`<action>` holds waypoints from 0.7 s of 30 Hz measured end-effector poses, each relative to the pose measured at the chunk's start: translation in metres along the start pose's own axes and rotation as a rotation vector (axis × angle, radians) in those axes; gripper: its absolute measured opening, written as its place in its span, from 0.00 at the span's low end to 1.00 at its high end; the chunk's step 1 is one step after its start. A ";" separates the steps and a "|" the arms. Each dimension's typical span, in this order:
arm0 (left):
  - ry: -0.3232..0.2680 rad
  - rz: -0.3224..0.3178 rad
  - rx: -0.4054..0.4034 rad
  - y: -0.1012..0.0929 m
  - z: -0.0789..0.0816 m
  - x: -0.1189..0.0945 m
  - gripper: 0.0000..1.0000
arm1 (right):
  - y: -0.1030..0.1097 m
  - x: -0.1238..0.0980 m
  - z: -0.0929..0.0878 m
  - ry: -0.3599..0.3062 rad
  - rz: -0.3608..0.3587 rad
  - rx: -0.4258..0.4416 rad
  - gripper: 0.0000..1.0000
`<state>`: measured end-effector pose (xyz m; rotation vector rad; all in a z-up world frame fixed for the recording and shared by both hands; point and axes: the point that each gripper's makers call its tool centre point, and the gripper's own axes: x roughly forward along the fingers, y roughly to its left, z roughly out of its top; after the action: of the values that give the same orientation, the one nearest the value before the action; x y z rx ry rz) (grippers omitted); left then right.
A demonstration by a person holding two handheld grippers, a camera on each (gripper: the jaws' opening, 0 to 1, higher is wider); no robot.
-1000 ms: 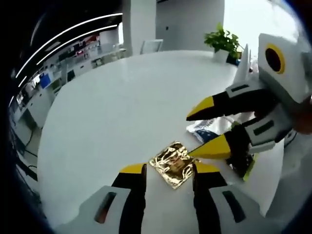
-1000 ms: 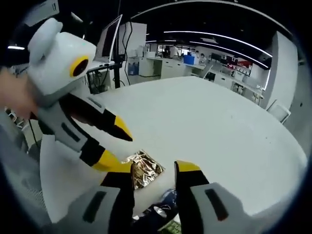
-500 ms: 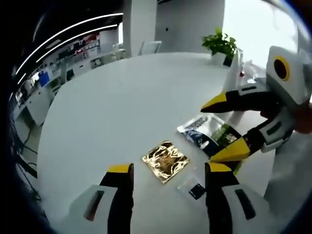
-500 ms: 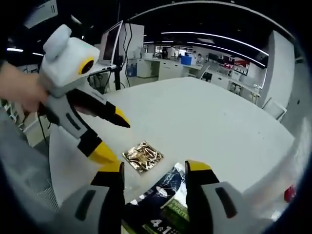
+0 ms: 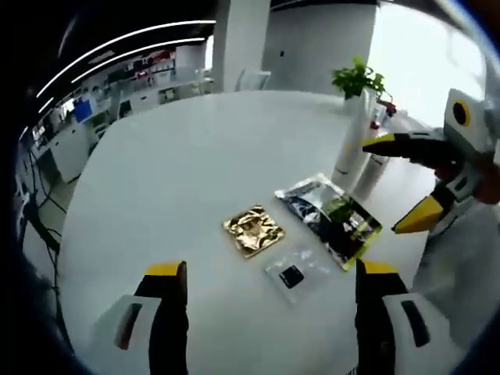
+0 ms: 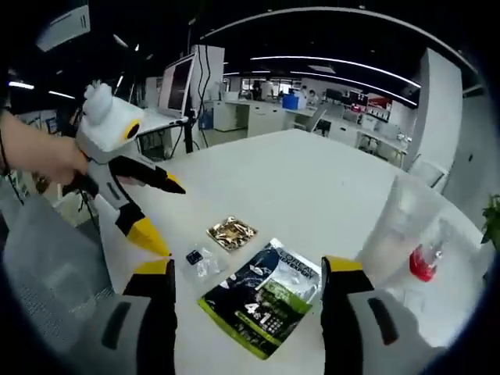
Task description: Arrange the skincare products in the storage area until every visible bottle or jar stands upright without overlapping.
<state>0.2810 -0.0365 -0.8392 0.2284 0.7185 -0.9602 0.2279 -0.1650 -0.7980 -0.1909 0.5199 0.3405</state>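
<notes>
On the white table [image 5: 172, 172] lie three flat packs: a gold foil sachet [image 5: 252, 230], a dark pouch with a green label [image 5: 332, 219] and a small clear sachet with a black piece inside [image 5: 295, 273]. Behind them a tall pale bottle [image 5: 349, 144] stands upright. My left gripper [image 5: 272, 268] is open above the table's near side, holding nothing. The right gripper [image 5: 393, 183] hangs open at the right, beside the pouch. In the right gripper view, the gold sachet [image 6: 232, 232], clear sachet [image 6: 199, 260] and pouch [image 6: 266, 301] lie before my open right gripper [image 6: 249, 266]. The left gripper [image 6: 162, 212] is open at the left.
A clear bottle [image 6: 402, 226] with a red part [image 6: 422, 262] stands at the right. A potted plant [image 5: 357, 78] sits at the table's far edge. A person's hand [image 6: 39, 156] holds the left gripper. Desks and monitors fill the office behind.
Both cameras have pulled back and up from the packs. Both grippers' jaws stand wider apart. The clear sachet and the bottles have come into view.
</notes>
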 end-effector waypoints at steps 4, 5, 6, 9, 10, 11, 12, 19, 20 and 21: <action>-0.010 0.002 -0.013 -0.004 -0.004 -0.013 0.94 | -0.009 -0.023 -0.014 0.004 -0.053 0.054 0.85; -0.012 0.003 -0.016 -0.003 -0.005 -0.015 0.95 | -0.010 -0.028 -0.017 0.003 -0.061 0.063 0.86; -0.016 0.011 -0.016 -0.002 -0.006 -0.018 0.96 | -0.012 -0.033 -0.021 0.007 -0.073 0.074 0.88; -0.013 0.020 -0.017 -0.001 -0.010 -0.023 0.97 | -0.018 -0.043 -0.029 0.012 -0.096 0.091 0.92; -0.018 0.019 -0.022 -0.003 -0.011 -0.026 0.97 | -0.021 -0.047 -0.031 0.010 -0.105 0.092 0.93; -0.021 0.020 -0.022 -0.004 -0.011 -0.029 0.97 | -0.023 -0.050 -0.032 0.006 -0.111 0.093 0.94; -0.022 0.021 -0.022 -0.005 -0.012 -0.031 0.97 | -0.024 -0.053 -0.033 0.006 -0.117 0.100 0.96; -0.064 0.039 -0.042 -0.007 -0.018 -0.046 0.97 | -0.036 -0.068 -0.044 0.002 -0.161 0.155 0.99; -0.066 0.041 -0.042 -0.007 -0.019 -0.048 0.97 | -0.036 -0.069 -0.044 -0.001 -0.166 0.158 0.99; -0.069 0.043 -0.042 -0.008 -0.021 -0.050 0.97 | -0.037 -0.071 -0.044 -0.005 -0.170 0.162 0.99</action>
<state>0.2466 0.0022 -0.8218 0.1720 0.6673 -0.9066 0.1639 -0.2299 -0.7959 -0.0769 0.5201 0.1324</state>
